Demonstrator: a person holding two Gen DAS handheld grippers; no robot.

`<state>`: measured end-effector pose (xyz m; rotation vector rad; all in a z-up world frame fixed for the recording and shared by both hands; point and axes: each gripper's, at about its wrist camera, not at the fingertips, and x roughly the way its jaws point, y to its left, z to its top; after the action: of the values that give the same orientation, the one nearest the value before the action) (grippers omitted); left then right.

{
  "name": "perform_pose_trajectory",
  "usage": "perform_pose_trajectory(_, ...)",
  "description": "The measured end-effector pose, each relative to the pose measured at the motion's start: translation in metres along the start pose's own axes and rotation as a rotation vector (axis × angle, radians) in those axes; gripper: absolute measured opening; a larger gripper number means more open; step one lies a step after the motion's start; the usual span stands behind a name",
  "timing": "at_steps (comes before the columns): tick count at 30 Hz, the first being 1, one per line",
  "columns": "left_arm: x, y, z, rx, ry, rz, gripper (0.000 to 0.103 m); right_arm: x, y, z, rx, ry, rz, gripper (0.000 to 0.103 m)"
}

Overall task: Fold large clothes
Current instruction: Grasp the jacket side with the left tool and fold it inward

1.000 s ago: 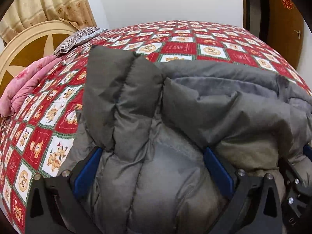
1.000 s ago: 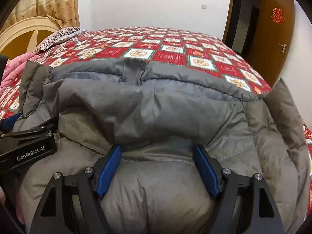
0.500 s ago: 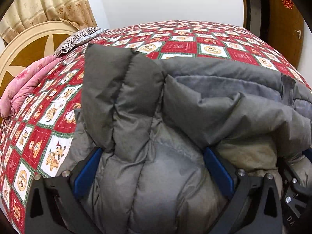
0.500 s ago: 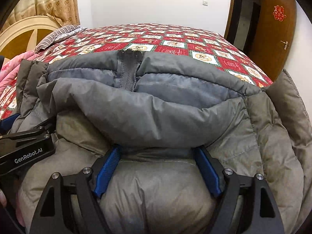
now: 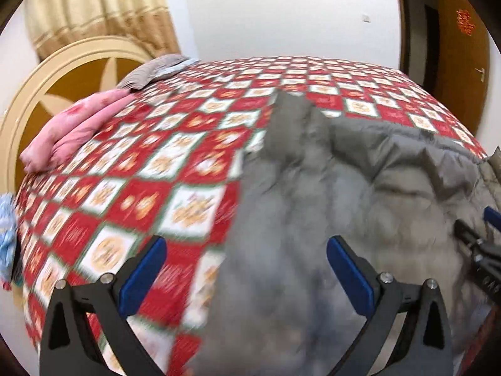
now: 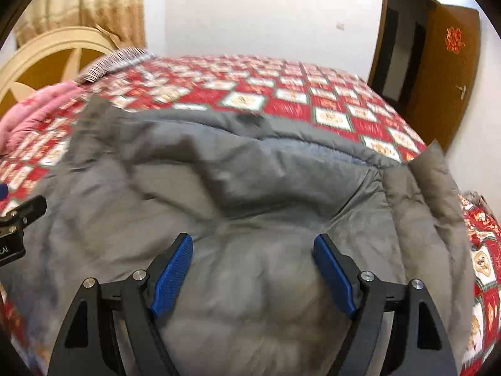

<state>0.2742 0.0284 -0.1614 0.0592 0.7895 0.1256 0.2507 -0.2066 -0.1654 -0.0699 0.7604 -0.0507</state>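
Where the wooden door [image 6: 451, 72] stands, a patchwork bed [image 6: 328, 94] spreads.

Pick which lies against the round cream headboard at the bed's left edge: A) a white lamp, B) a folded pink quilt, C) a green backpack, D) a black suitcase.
B: the folded pink quilt lies on the red patterned bedspread, beside the round cream headboard.

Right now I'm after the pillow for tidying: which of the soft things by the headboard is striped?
The grey striped pillow, farthest back; the folded pink quilt before it is plain pink.
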Motion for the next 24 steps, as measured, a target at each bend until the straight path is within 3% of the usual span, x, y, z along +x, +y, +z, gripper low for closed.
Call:
perform_pose_trajectory(3,0.007,0.010,-0.018,-0.056,0.056,-0.053,0.103,-0.017,0.010,-0.013,-0.008,-0.001,0.028,0.080)
perform_pose_trajectory(6,0.024,0.007,-0.031,-0.097,0.125,-0.076,0.103,-0.016,0.020,-0.031,-0.044,0.030,-0.023,0.080)
perform_pose_trajectory(12,0.032,0.006,-0.039,-0.209,0.116,-0.149,0.102,-0.004,0.028,-0.052,-0.079,0.017,-0.099,0.080)
perform_pose_trajectory(15,0.034,0.002,-0.040,-0.221,0.099,-0.209,0.090,0.001,0.030,-0.053,-0.086,0.016,-0.112,0.081)
perform_pose_trajectory(16,0.032,-0.002,-0.040,-0.213,0.089,-0.231,0.079,0.003,0.030,-0.052,-0.087,0.020,-0.112,0.081)
perform_pose_trajectory(18,0.032,-0.008,-0.038,-0.192,0.069,-0.252,0.071,0.005,0.029,-0.052,-0.087,0.028,-0.106,0.081)
perform_pose_trajectory(20,0.031,-0.010,-0.037,-0.171,0.063,-0.324,0.026,0.005,0.029,-0.051,-0.086,0.035,-0.094,0.082)
perform_pose_trajectory(22,0.025,-0.010,-0.035,-0.147,0.043,-0.343,0.017,-0.001,0.023,-0.048,-0.079,0.042,-0.056,0.082)
perform_pose_trajectory(24,0.021,-0.005,-0.034,-0.152,0.030,-0.363,0.014,-0.019,0.010,-0.046,-0.033,0.043,0.016,0.082)
